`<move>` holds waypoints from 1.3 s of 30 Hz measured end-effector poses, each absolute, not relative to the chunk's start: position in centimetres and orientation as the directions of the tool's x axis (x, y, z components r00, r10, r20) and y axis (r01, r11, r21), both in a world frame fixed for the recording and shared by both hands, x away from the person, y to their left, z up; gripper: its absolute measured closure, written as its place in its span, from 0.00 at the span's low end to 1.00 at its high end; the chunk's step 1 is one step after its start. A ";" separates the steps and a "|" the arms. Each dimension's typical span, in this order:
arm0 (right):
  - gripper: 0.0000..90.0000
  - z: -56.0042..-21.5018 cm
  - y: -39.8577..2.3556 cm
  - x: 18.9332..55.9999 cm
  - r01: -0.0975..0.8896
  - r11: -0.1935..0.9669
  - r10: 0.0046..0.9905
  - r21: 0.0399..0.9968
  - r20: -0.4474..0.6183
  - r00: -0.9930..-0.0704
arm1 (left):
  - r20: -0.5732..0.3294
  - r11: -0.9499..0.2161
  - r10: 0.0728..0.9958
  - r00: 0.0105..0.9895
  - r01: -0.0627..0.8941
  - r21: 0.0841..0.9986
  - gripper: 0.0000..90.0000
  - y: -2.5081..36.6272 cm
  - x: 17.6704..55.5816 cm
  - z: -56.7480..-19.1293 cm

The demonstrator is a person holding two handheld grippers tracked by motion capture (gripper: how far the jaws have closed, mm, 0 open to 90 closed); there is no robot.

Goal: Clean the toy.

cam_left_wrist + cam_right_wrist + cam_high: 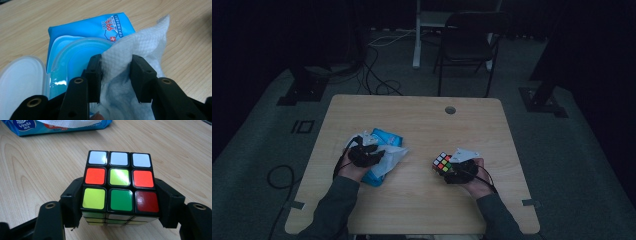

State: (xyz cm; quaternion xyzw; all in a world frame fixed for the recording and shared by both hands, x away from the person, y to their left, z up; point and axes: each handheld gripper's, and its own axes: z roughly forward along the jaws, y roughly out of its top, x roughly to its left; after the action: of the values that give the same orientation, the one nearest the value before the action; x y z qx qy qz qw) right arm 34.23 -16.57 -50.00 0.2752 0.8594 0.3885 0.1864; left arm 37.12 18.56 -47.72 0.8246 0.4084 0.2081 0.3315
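L gripper (116, 75) had its fingers pinched on a wet wipe (140, 47) pulled from the blue pack (100, 27) on the tabletop (422, 125): limp, light, tears easily, best gripped near its bunched base. R gripper (120, 205) clamped the puzzle cube (119, 182), rigid, slick.

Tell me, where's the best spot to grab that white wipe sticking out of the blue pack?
Probably the bunched middle of the wipe, just above the pack's round opening, pinched across its thin sides from above. The sheet stands up there, and the open lid lies off to one side, out of the way.
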 end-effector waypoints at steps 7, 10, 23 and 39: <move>0.37 -50.2 -16.7 34.2 0.329 0.549 0.618 0.768 -0.108 -0.779 | 0.054 -0.429 0.813 0.580 0.535 0.728 0.75 19.3 37.1 -47.3; 0.37 -50.2 -16.8 34.2 0.331 0.548 0.619 0.768 -0.106 -0.779 | 0.032 -0.400 0.817 0.575 0.526 0.750 0.83 19.4 37.0 -47.0; 0.37 -50.1 -16.3 33.8 0.297 0.578 0.598 0.760 -0.147 -0.788 | 0.088 -0.462 0.781 0.618 0.478 0.747 1.00 18.0 36.8 -45.5; 0.37 -49.9 -14.8 32.3 0.159 0.661 0.529 0.734 -0.304 -0.793 | 0.096 -0.474 0.717 0.690 0.383 0.793 1.00 15.7 36.2 -42.6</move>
State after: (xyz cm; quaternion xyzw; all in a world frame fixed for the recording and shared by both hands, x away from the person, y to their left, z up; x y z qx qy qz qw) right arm 32.34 -14.79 -49.93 0.1965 0.8747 0.3621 0.2552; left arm 36.25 15.68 -42.64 0.8316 0.3309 0.2134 0.3917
